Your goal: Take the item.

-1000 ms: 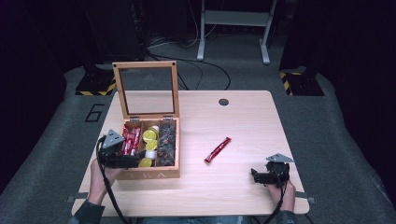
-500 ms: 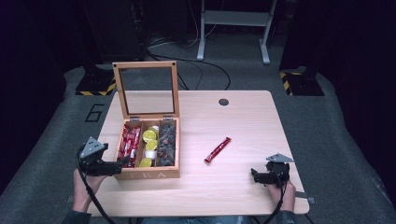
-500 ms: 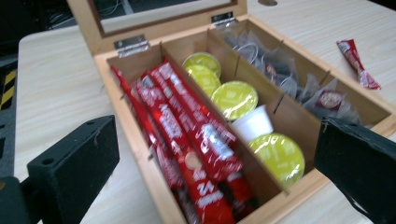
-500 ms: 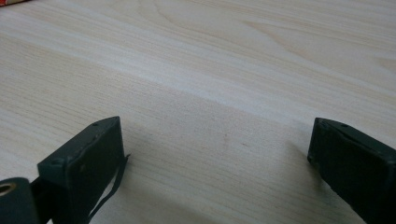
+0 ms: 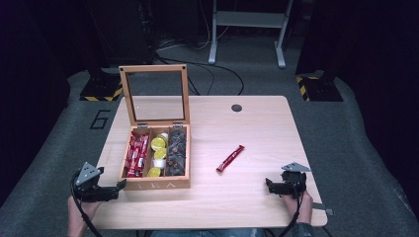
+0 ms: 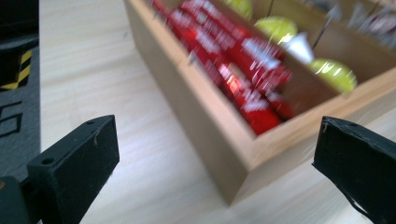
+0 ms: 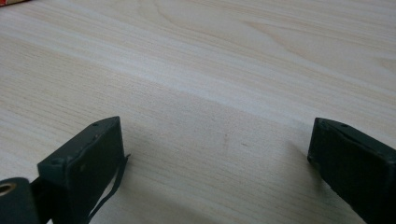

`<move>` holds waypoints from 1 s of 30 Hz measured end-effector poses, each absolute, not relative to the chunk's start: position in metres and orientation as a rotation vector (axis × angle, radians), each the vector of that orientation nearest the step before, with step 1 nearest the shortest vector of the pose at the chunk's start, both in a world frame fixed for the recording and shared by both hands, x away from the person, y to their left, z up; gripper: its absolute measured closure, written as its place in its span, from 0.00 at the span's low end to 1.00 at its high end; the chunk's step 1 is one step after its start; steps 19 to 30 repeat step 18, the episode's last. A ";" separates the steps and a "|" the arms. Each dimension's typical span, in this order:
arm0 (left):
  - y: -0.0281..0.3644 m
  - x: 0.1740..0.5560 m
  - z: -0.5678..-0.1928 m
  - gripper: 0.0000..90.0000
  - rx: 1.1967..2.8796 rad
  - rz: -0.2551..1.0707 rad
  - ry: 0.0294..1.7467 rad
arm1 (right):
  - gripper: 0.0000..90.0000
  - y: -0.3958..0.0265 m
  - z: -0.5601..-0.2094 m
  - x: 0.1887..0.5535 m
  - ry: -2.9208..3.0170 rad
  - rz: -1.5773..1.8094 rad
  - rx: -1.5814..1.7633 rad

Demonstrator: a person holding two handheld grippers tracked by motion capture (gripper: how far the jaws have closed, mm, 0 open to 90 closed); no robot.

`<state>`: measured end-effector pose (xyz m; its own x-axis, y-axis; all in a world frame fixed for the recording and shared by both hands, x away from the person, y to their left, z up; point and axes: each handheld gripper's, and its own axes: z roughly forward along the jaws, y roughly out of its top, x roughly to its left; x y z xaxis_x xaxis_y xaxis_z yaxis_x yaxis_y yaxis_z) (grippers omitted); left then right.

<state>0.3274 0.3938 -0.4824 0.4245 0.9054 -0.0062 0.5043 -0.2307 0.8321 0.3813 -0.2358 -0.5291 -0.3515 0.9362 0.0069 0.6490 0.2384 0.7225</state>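
Your left gripper (image 5: 118, 188) sits at the table's near-left corner, jaws spread wide and empty, just beside the front corner of the open wooden tea box (image 5: 157, 185), with red packets (image 6: 233, 65) in its left compartment. Your right gripper (image 5: 269, 184) rests low near the table's (image 5: 257, 123) near-right edge, jaws spread, empty. One red sachet (image 5: 230, 158) lies between box and right gripper.

Left gripper drawn back from the box

The left gripper (image 5: 121, 186) has been pulled away from the wooden tea box (image 5: 157, 184) toward the table's near-left corner, jaws held apart beside the box's front corner.
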 end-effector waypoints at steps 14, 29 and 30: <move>0.408 0.332 -0.528 0.00 2.028 0.596 1.235 | 0.03 -0.236 -0.529 0.381 2.084 0.895 1.445; 0.407 0.336 -0.532 0.00 2.055 0.594 1.242 | 0.03 -0.237 -0.530 0.381 2.087 0.894 1.436; 0.407 0.336 -0.532 0.00 2.055 0.594 1.242 | 0.03 -0.237 -0.530 0.381 2.087 0.894 1.436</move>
